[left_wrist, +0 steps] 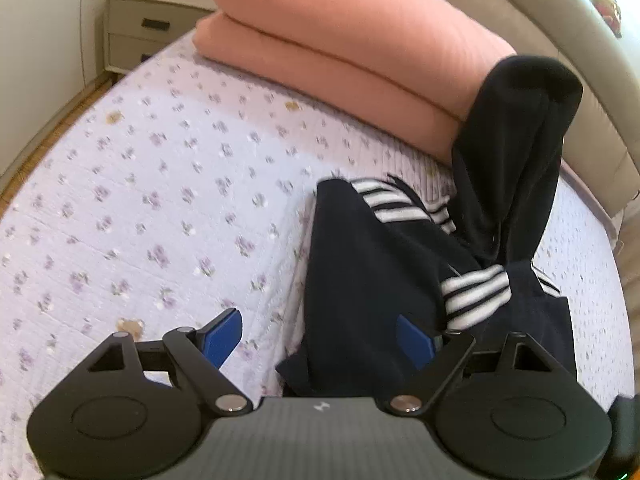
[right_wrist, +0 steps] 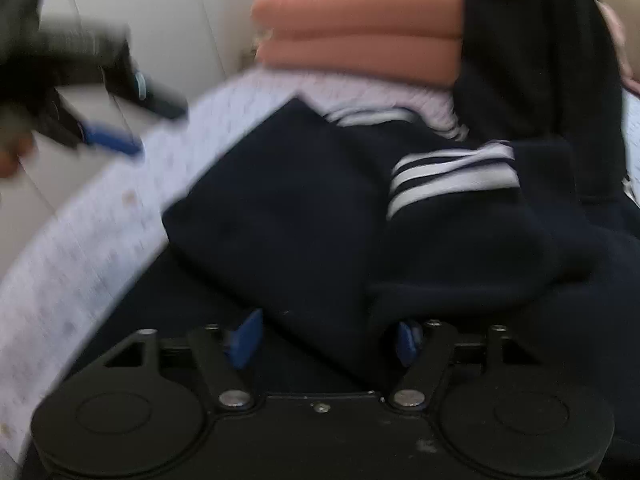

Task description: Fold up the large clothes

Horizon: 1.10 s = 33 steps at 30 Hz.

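Both grippers have their jaws spread wide: the left gripper (left_wrist: 320,340) holds nothing, and the right gripper (right_wrist: 326,338), in a blurred view, seems to grip nothing either. Just beyond them the navy garment (left_wrist: 372,272) with white-striped cuffs lies partly folded on the floral bedspread (left_wrist: 160,184), one sleeve draped against the folded pink blanket (left_wrist: 340,40) behind.

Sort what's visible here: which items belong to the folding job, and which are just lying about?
Job:
- navy garment with striped cuffs
- left gripper, open
- right gripper, open

Lying about:
- folded pink blanket
- floral bedspread
- nightstand
- headboard
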{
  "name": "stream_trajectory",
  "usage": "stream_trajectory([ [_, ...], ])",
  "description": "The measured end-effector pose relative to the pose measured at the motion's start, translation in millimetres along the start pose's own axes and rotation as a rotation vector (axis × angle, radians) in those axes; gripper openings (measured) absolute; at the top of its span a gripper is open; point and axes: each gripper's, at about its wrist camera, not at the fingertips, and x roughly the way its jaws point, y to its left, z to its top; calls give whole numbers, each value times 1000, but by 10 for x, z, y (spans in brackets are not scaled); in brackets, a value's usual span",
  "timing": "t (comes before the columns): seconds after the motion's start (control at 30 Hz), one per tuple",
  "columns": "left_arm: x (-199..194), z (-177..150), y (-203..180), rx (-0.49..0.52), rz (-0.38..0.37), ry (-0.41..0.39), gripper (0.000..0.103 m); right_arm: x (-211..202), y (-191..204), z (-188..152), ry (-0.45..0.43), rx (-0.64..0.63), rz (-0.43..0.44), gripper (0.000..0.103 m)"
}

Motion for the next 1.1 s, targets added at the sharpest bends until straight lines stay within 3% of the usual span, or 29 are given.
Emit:
stream_trajectory([
  [0.07,60,-53,-29,4,-18,17,86,-125,-359,73,-54,230,93,96],
  [0.17,124,-141,-99,13,-34,30,86,-53,-969,66,-109,578,132,100],
  [0.27,124,-191,-131,17,-45,31,86,111,-1312,40,-188,766,197,88],
  [0.3,114,-197,-132,18,-44,28,86,101,-1311,78,-219,775,177,62],
  [0.33,101,-194,-132,20,-41,26,86,62,-1254,145,-257,740,146,10],
  [0.4,51,-178,-109,21,-27,15,85,-152,-988,301,-398,605,141,10],
  [0.47,-19,-139,-80,23,-19,-9,86,-390,-557,475,-531,384,171,10],
  [0.53,-80,-89,-44,20,0,-33,86,-467,-116,589,-538,150,171,10],
  [0.6,-124,-34,-3,13,9,-54,86,-213,307,662,-414,-43,139,17],
  [0.67,-151,17,32,4,16,-72,86,202,574,664,-163,-158,133,67],
  [0.7,-156,27,42,1,14,-77,86,359,654,621,-61,-181,128,99],
  [0.77,-135,30,38,10,0,-68,86,467,682,453,20,-201,112,93],
  [0.87,-55,-17,-32,60,-29,-41,86,336,494,478,-23,-165,62,97],
  [1.0,192,-79,-260,177,-28,8,86,-88,-229,496,-60,-4,-111,99],
  [1.1,455,-92,-345,202,10,44,85,-203,-822,531,8,121,-233,99],
])
